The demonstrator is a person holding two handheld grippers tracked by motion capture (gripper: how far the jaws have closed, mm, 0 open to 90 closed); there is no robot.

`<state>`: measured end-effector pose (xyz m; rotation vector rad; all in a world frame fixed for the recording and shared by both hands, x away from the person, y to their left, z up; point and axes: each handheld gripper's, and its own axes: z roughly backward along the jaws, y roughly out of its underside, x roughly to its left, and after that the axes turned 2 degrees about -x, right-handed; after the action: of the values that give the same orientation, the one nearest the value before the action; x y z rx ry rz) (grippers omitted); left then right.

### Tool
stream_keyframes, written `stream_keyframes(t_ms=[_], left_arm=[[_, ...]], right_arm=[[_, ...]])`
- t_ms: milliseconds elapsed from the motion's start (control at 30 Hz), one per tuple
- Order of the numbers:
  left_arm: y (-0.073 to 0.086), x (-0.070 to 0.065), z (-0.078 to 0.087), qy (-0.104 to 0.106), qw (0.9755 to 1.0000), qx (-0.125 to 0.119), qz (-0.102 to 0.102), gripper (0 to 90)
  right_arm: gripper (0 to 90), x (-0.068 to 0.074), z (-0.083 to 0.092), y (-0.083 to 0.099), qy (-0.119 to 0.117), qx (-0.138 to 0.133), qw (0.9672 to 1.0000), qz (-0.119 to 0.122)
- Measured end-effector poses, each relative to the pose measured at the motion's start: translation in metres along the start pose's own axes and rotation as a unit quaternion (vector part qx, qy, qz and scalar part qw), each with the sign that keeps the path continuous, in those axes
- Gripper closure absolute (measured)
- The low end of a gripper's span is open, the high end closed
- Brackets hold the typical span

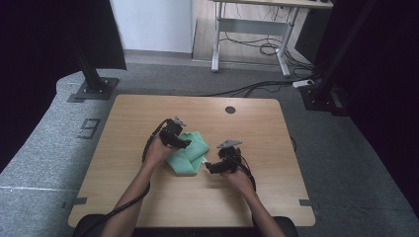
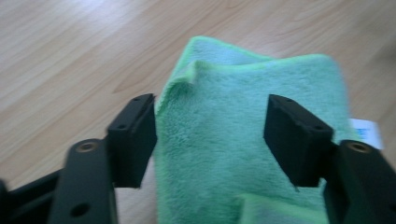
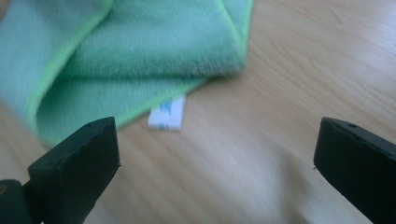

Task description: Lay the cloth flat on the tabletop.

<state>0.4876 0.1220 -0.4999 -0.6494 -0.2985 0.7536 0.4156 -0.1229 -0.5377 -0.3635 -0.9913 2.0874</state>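
Note:
A green microfibre cloth (image 1: 190, 157) lies folded near the middle of the wooden table (image 1: 148, 197). My left gripper (image 1: 182, 141) hovers over the cloth's left part, held in a person's hand. In the left gripper view its jaws (image 2: 210, 109) stand apart on either side of the cloth (image 2: 243, 74), with the pads not pressing on it. My right gripper (image 1: 211, 167) sits just right of the cloth, low over the wood. Its jaws (image 3: 217, 135) are wide open with bare table between them. The cloth (image 3: 154, 42) and its white label (image 3: 167, 114) lie just ahead.
A round dark hole (image 1: 230, 109) marks the table's far edge. Black stand bases (image 1: 94, 89) sit on the grey floor beyond the table. A white desk frame (image 1: 252, 29) with cables stands farther back.

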Motion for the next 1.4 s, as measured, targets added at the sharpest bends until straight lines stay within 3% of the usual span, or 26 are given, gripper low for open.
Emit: stream_keyframes(t_ms=[100,200,367,400,600,667,733,767,800,833,867,933,1033,1100,1133,1233,1267,1300,1333,1400], left_arm=[[0.002,0.002,-0.002,0.004,1.0,0.006,0.0,48.4],[0.007,0.0,-0.005,-0.001,0.9995,0.02,-0.023,61.4],[0.009,-0.001,-0.004,-0.012,0.9994,0.014,-0.029,80.2],[0.01,0.0,0.0,-0.022,0.9994,0.004,-0.025,82.8],[0.017,0.013,0.021,-0.052,0.9983,-0.026,0.004,85.0],[0.022,0.021,0.028,-0.057,0.9978,-0.027,0.018,84.6],[0.028,0.028,0.033,-0.047,0.9979,-0.032,0.033,83.7],[0.03,0.031,0.033,-0.03,0.9979,-0.037,0.043,81.2],[0.031,0.032,0.033,-0.017,0.9977,-0.044,0.049,70.3],[0.03,0.031,0.032,-0.014,0.9978,-0.046,0.045,70.3],[0.027,0.027,0.028,-0.017,0.9979,-0.052,0.036,58.3],[0.022,0.022,0.022,-0.014,0.998,-0.055,0.029,51.4],[0.017,0.017,0.014,-0.009,0.9983,-0.052,0.025,49.6],[0.014,0.013,0.003,-0.006,0.9991,-0.036,0.021,49.6],[0.013,0.009,-0.009,-0.01,0.9997,-0.011,0.016,50.9],[0.015,0.007,-0.017,-0.006,0.9999,0.002,0.015,57.4],[0.018,0.007,-0.021,0.01,0.9997,0.005,0.02,70.5],[0.018,0.007,-0.021,0.01,0.9997,0.005,0.02,76.2],[0.019,0.007,-0.02,0.015,0.9993,0.001,0.034,82.1],[0.019,0.008,-0.018,0.011,0.9995,0.005,0.029,84.2]], right_arm=[[0.2,0.003,-0.009,-0.005,0.003,0.0,1.0,0.001],[0.2,0.009,-0.025,-0.011,0.014,0.005,0.9999,0.002],[0.2,0.015,-0.036,-0.015,0.021,0.009,0.9997,0.006],[0.2,0.019,-0.041,-0.015,0.028,0.014,0.9993,0.02],[0.0,0.019,-0.042,-0.014,0.04,0.014,0.9988,0.023],[0.0,0.016,-0.04,-0.012,0.044,0.016,0.9988,0.009],[0.0,0.016,-0.039,-0.011,0.046,0.015,0.9988,0.009],[0.0,0.015,-0.039,-0.011,0.045,0.013,0.9989,0.008],[0.0,0.014,-0.039,-0.01,0.044,0.011,0.999,0.004],[0.0,0.014,-0.039,-0.01,0.044,0.011,0.999,0.004],[0.0,0.015,-0.039,-0.009,0.044,0.009,0.999,0.004],[0.0,0.015,-0.039,-0.009,0.044,0.008,0.999,0.004],[0.0,0.015,-0.038,-0.008,0.042,0.008,0.9991,0.003],[0.0,0.014,-0.037,-0.007,0.041,0.008,0.9991,0.005],[0.2,0.014,-0.036,-0.006,0.041,0.008,0.9991,0.005],[0.3,0.013,-0.034,-0.005,0.041,0.008,0.9991,0.005],[0.3,0.013,-0.034,-0.005,0.041,0.008,0.9991,0.005],[0.3,0.013,-0.034,-0.005,0.041,0.008,0.9991,0.005],[0.3,0.013,-0.033,-0.005,0.041,0.008,0.9991,0.005],[0.2,0.013,-0.033,-0.005,0.041,0.008,0.9991,0.005]])
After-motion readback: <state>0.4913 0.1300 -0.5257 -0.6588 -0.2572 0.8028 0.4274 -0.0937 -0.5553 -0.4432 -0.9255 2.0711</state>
